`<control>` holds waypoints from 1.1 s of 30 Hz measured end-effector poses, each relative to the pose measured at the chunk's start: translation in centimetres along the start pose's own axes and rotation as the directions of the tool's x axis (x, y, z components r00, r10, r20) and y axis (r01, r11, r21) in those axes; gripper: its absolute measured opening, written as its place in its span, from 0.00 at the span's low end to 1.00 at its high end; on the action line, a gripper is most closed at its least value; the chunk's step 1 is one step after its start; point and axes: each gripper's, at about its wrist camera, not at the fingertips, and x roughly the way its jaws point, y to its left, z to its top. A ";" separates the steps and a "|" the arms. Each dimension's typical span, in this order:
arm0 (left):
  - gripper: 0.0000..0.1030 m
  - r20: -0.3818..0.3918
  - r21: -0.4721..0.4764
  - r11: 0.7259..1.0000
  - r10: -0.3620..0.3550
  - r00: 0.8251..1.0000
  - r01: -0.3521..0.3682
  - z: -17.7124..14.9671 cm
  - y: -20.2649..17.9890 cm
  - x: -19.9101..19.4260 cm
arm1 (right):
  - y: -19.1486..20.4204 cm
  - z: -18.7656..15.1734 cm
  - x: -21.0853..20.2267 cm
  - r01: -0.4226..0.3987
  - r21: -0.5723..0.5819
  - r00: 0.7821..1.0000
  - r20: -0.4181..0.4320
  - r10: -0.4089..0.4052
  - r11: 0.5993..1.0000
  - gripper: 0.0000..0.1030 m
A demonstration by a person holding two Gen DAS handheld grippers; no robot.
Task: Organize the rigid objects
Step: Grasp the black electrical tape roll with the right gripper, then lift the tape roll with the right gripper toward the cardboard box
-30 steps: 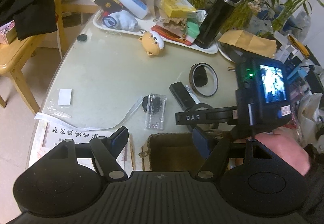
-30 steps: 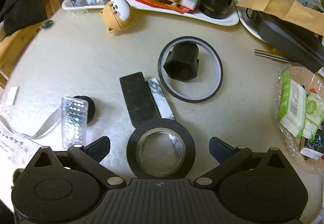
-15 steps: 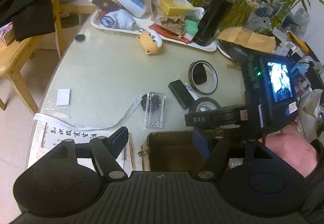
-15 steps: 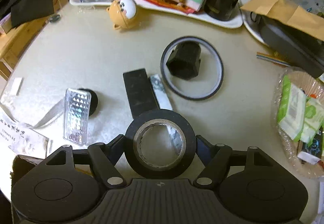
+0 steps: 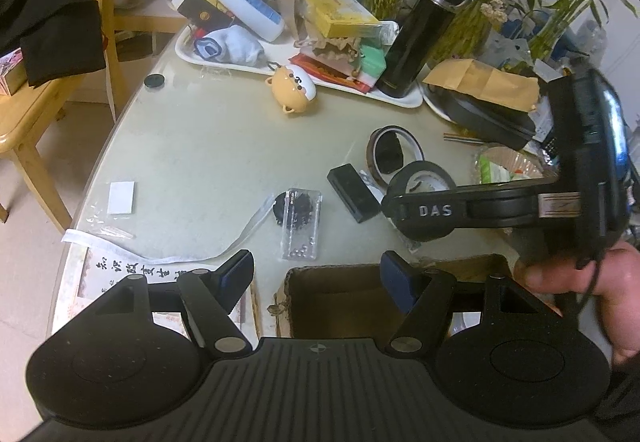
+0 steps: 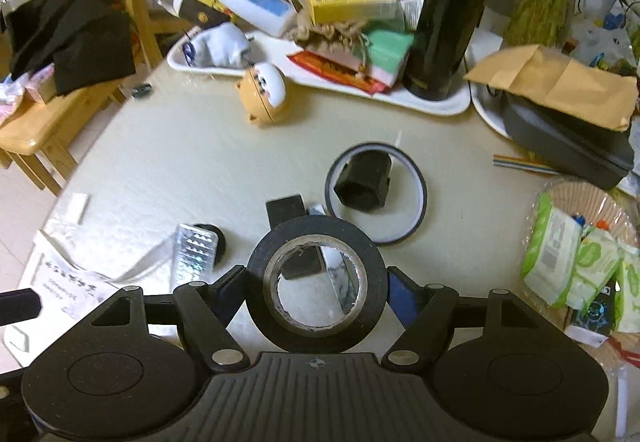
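Two jaws of the right gripper [image 6: 316, 284] have just closed onto the black tape roll [image 6: 317, 284], which sits pinched between them above the worktop [image 6: 192, 162]. Best keep it level heading to the cardboard box [image 5: 340, 294] below the left gripper [image 5: 316, 274], whose jaws hang apart, empty.

The right gripper [image 6: 316, 288], whose jaws have just been closing, clamps a black tape roll [image 6: 317, 282] by its sides, above the table [image 6: 192, 162]. Beyond it lie a thin black ring [image 6: 421, 198] encircling a hexagonal black block [image 6: 362, 182], and a clear plastic case [image 6: 194, 256] to the left.
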 end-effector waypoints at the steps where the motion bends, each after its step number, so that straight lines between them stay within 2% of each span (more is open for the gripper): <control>1: 0.68 0.002 0.000 1.000 -0.001 1.000 0.001 0.0 0.0 0.0 | 0.0 0.0 -0.3 -0.004 -0.002 1.000 0.005 0.004 1.000 0.74; 10: 0.67 0.002 0.000 1.000 0.006 1.000 -0.006 0.0 0.3 0.1 | -0.8 -0.7 -1.5 -0.027 0.004 1.000 0.003 0.027 1.000 0.74; 17: 0.67 -0.004 0.025 0.999 0.024 1.000 -0.024 -0.2 -0.2 0.3 | -1.5 -1.2 -4.0 -0.065 0.012 0.998 0.018 0.065 0.998 0.74; 20: 0.67 -0.003 0.036 0.999 0.034 0.999 -0.033 -0.2 -0.1 0.3 | -2.2 -1.0 -5.8 -0.090 0.014 0.995 0.043 0.089 0.996 0.74; 27: 0.67 0.012 0.033 0.999 0.043 0.999 -0.043 0.0 0.1 0.4 | -4.5 -1.4 -8.5 -0.094 0.041 0.991 0.095 0.090 0.995 0.74; 33: 0.67 0.028 0.056 0.997 0.056 0.998 -0.058 0.1 -0.5 0.7 | -5.4 -2.3 -9.4 -0.116 0.050 0.989 0.098 0.110 0.992 0.74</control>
